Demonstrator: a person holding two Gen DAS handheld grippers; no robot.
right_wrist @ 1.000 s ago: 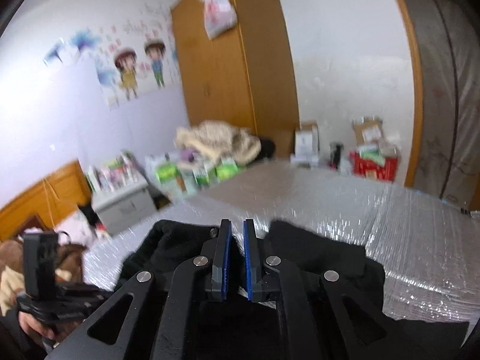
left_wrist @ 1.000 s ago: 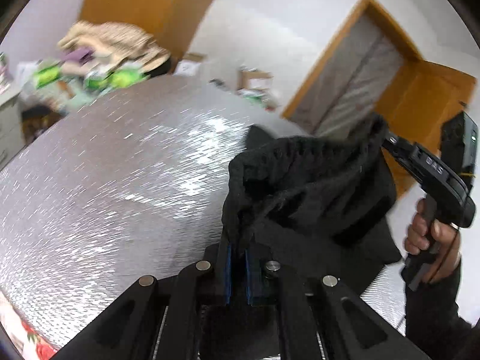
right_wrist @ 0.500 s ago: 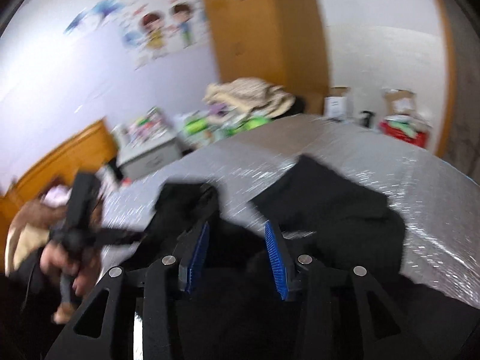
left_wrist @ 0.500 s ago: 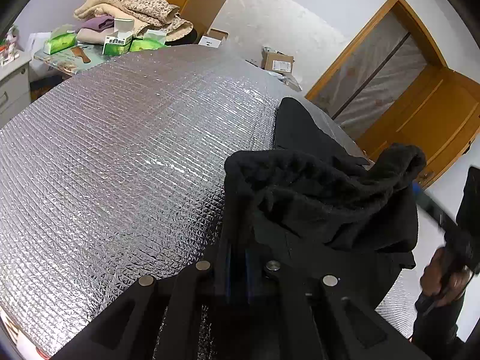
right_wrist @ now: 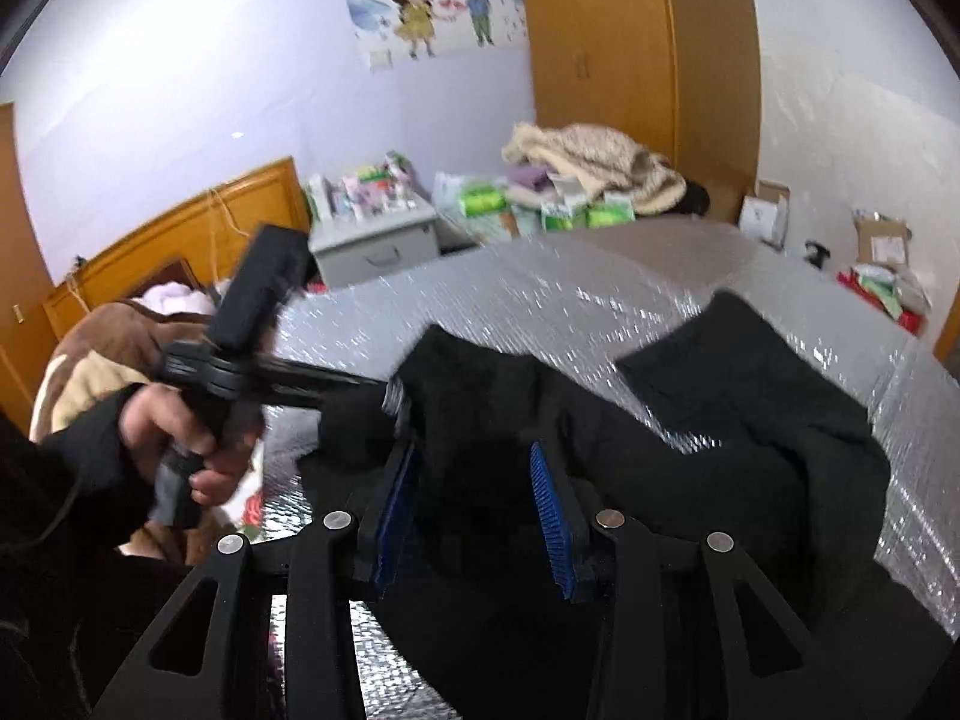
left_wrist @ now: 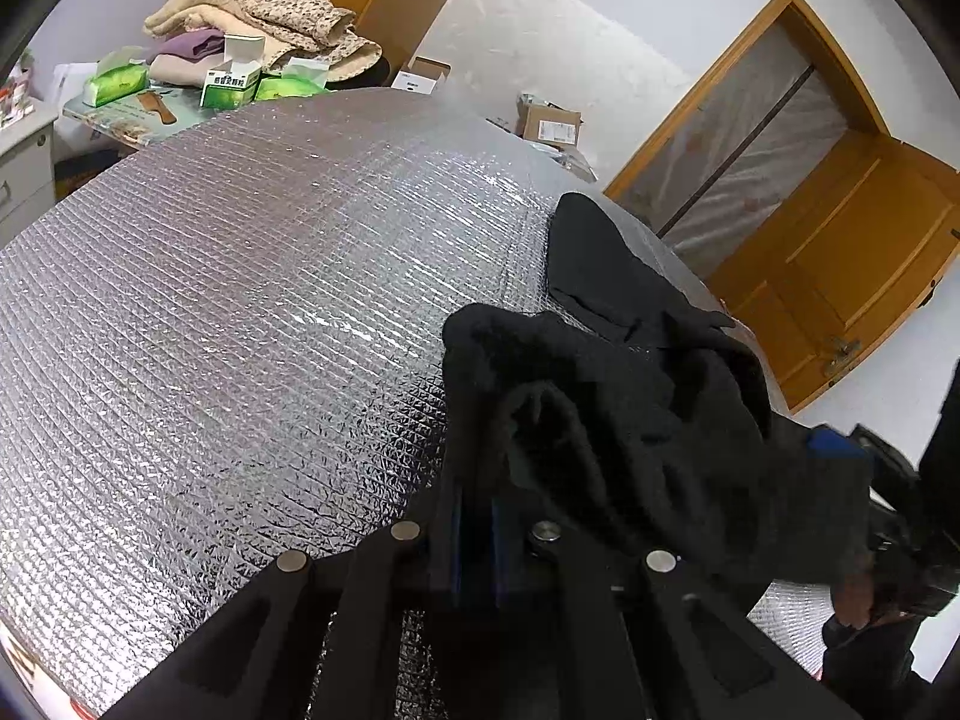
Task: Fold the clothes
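On the foil-covered tabletop (left_wrist: 240, 300) the black sweater (left_wrist: 600, 420) lies bunched, one edge clenched in the left tongs (left_wrist: 477, 516); right tongs (right_wrist: 474, 504) gape above it. Pulled one-sided, it could drag and crumple.

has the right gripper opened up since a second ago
Yes. The right gripper had its blue fingers nearly together a second ago; now they stand wide apart over the black garment on the silver mat.
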